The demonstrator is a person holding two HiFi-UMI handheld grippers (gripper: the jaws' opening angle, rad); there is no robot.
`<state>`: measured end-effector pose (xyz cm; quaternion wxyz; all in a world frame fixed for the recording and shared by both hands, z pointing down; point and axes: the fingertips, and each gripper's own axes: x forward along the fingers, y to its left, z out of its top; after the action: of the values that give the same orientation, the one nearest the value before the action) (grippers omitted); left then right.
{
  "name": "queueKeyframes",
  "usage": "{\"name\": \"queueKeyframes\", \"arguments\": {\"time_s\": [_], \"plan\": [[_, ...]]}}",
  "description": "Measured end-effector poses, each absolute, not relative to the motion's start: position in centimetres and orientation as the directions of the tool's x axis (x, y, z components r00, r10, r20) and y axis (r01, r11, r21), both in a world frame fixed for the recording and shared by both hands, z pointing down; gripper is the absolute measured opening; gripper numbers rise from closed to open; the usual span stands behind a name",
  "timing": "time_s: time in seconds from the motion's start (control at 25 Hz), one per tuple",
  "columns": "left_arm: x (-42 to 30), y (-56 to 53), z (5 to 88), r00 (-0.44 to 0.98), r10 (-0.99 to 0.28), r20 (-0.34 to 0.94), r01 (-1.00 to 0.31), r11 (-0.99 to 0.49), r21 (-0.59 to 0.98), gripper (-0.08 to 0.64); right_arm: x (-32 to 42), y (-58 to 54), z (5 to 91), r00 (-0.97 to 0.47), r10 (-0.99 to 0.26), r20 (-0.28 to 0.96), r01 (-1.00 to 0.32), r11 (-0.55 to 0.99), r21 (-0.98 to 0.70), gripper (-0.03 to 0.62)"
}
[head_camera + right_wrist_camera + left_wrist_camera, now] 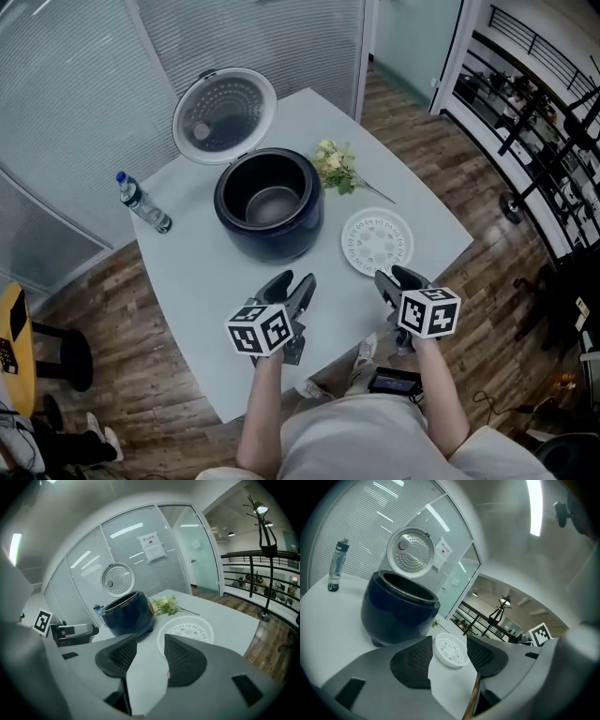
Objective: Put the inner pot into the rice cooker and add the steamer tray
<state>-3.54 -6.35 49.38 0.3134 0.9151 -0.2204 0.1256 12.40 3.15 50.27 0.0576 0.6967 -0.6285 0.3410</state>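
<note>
On the counter [187, 267], right of the open rice cooker [269, 225], lay the steamer tray [377, 241], with flowers [335, 167] behind it and a bottle [142, 202] far left. Left gripper [293, 279] and right gripper [396, 275] held their fingers apart, empty. Whether the inner pot sat inside could not be determined.

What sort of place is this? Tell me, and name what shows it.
Probably an office or lab space, not a home kitchen: glass partitions with blinds, a wood floor and a metal railing. The cooker sits on a plain white table.
</note>
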Motion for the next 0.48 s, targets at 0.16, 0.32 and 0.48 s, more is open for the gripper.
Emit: {"name": "queueKeyframes", "arguments": {"time_s": [0.16, 0.32, 0.48], "plan": [[-1.0, -7.0, 50.9, 0.854, -0.336, 0.397, -0.512, -0.675, 0.532, 0.236, 15.7, 2.3, 51.7, -0.042, -0.821, 0.57, -0.915, -0.198, -0.351, 0.184], [1.6, -7.8, 52.4, 0.838, -0.344, 0.423, -0.538, -0.646, 0.541, 0.236, 19.0, 1.5, 53.4, -0.061, -0.799, 0.598, -0.913, -0.197, -0.356, 0.184], [4.3, -8.7, 54.4, 0.823, -0.347, 0.449, -0.56, -0.63, 0.539, 0.236, 22.3, 0.7, 55.5, -0.071, -0.779, 0.622, -0.914, -0.199, -0.354, 0.184]]}}
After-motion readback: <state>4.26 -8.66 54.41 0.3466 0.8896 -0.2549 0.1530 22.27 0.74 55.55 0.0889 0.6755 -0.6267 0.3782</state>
